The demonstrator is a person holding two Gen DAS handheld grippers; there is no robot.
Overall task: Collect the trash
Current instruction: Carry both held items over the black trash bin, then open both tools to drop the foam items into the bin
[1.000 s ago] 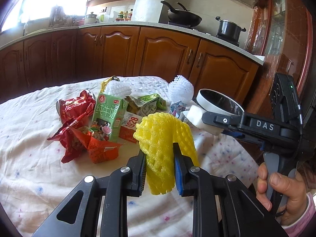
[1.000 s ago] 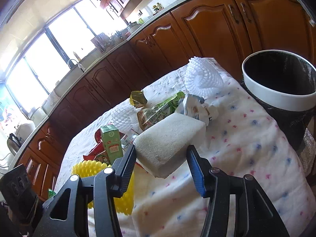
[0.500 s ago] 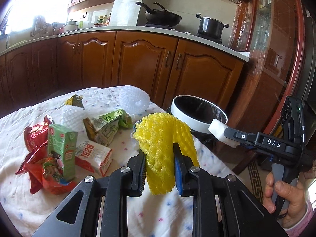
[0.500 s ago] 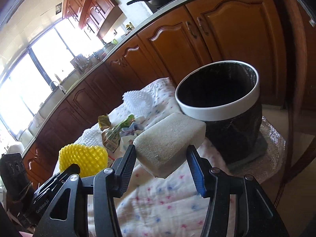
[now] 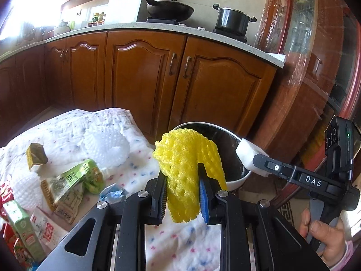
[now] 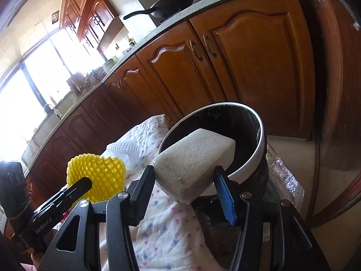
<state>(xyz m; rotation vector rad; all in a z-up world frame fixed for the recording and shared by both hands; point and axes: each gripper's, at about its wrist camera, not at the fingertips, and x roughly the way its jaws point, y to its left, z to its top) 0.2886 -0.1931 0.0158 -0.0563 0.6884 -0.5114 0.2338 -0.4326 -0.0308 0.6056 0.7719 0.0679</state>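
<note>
My left gripper is shut on a yellow foam net, held above the table's right end, just before the bin. The white-rimmed black trash bin stands off the table's edge. My right gripper is shut on a white foam block, which hangs over the bin's near rim. In the left wrist view the right gripper reaches in from the right with the foam block at the bin's rim. The right wrist view shows the yellow net at lower left.
Trash lies on the dotted tablecloth: a white foam net, a green wrapper, a small olive packet, a green carton and red wrappers at far left. Brown kitchen cabinets stand behind; a hand holds the right gripper.
Both grippers have swung right, away from the trash pile toward the bin. The foam block now hangs over the bin's rim; the yellow net is close before it. Both grips are unchanged.
</note>
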